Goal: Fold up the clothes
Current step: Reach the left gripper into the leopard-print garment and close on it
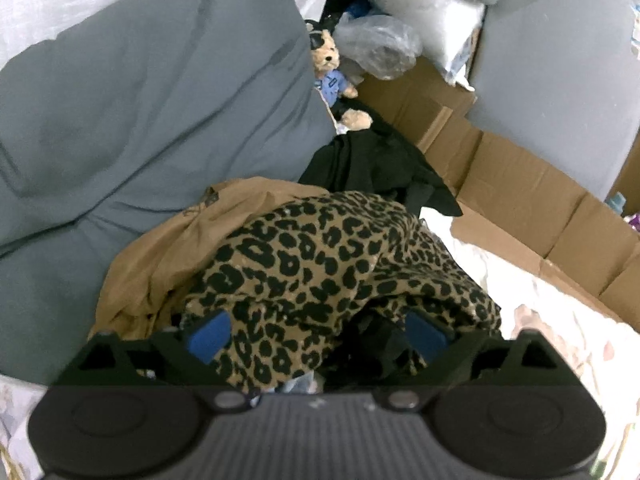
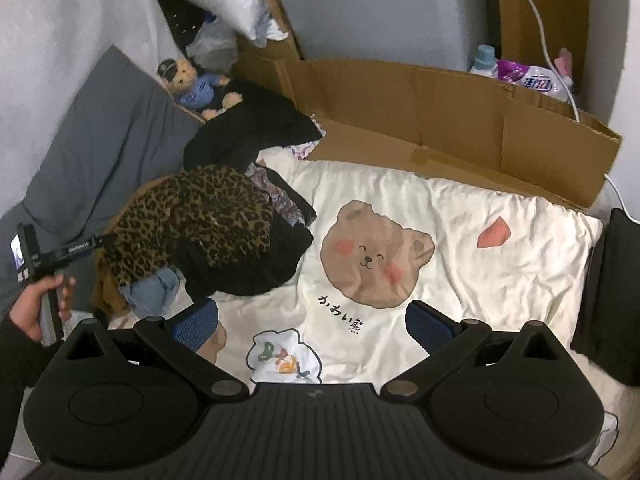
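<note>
- The clothes lay in a loose heap on the cream bedspread [image 2: 460,216], at its left side beside the grey pillow [image 1: 152,112]; nothing in the heap looked folded, and no folded stack showed in either view.
- On top sat the leopard-print garment [image 2: 192,220], bunched, with a tan garment [image 1: 156,248] under its left edge, black clothing [image 2: 248,268] under its right, and a bit of blue denim [image 2: 154,290] poking out at the near side. A second black garment [image 2: 256,128] lay further back, by the teddy bear [image 2: 198,84] and the cardboard [image 2: 440,116].
- The left gripper [image 1: 316,340] was right at the heap: its jaws stood wide apart with the leopard print bulging up between the blue pads [image 1: 210,340], though nothing was pinched (whether the pads touched cloth I could not tell).
- The right gripper [image 2: 312,328] hovered over bare bedspread near the printed bear face, jaws equally wide and empty, the heap off to its left and ahead.
- So the left hand [image 2: 40,304] was plainly nearer, and the leopard garment lay straight ahead of it; being crumpled, it showed no clear long axis.
- My judgement: the scene fitted a garment about to be picked from the heap, with open bedspread on the right to spread it.
</note>
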Demonstrator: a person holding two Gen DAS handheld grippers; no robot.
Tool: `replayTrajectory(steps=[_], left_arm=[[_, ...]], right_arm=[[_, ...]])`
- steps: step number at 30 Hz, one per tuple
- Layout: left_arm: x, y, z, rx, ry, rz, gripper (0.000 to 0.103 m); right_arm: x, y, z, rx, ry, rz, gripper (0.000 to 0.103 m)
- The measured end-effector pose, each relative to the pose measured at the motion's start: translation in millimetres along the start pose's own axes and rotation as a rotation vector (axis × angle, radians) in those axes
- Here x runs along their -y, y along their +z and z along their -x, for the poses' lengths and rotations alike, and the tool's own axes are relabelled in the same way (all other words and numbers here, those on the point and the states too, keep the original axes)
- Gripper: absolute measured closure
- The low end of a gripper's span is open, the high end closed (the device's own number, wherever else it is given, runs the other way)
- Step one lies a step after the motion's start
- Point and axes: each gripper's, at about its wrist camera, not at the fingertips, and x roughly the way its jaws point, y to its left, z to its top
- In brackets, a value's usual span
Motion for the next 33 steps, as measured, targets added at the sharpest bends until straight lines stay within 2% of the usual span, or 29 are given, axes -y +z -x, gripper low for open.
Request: replayTrajectory(steps=[4,8,13,15,16,17,19,22,24,26,29,31,33], left_arm=[[7.4,5.5,-25.4,-0.03,0.01,-0.048,0.007],[13.5,14.7,-53.6,-0.06,0.006,-0.065,0.007],[22.6,25.7,-87.2,-0.104,-0.005,-0.151,0.007],[27.6,30.1,-99.7,-0.121,0.01,-0.189,0.007],[30.6,32.4,-106.3,-0.134,0.016,-0.213,0.008],[34.5,34.0,-112.8,-0.154,0.01,-0.253,0.012],[42.9,35.2,-122.2,-0.171,0.009,-0.351,0.013],[46.3,31.7,-138.7,-0.223,0.079,-0.423,0.02],[43.4,28.6,-145.1,-0.235,0.111,-0.451,0.028],[39.8,31.3,-141.5,-0.225,0.131,-0.445,0.031],[35.9,36.6,-125.2,-0.199,0.094,-0.461,0.023],[29.5,37.2,-111.6,-0.152,0.106,-0.486,0.022],[17.1,37.1,-95.6,-0.1,0.118,-0.453,0.014]], right_arm=[[10.9,3.1,-19.0,-0.029,0.017,-0.023,0.001],[30.7,9.8,-37.9,0.01,0.003,-0.017,0.001],[56.1,18.3,-61.4,0.062,-0.015,-0.008,0.001],[73.3,15.3,-70.8,0.068,0.005,-0.032,0.003],[83.5,12.1,-74.8,0.056,0.013,-0.046,0.005],[93.6,9.5,-77.8,0.035,0.0,-0.059,0.009],[115.0,6.0,-78.0,0.013,-0.045,-0.103,0.011],[138.6,-4.0,-73.3,0.031,-0.056,-0.154,0.011],[147.2,-12.9,-74.7,0.03,-0.056,-0.167,0.011],[149.5,-22.4,-81.9,0.01,-0.057,-0.16,0.011],[137.2,-20.3,-77.9,0.006,-0.06,-0.15,0.011],[128.2,-18.1,-74.4,0.005,-0.062,-0.144,0.011],[119.2,-15.9,-71.0,0.003,-0.065,-0.138,0.011]])
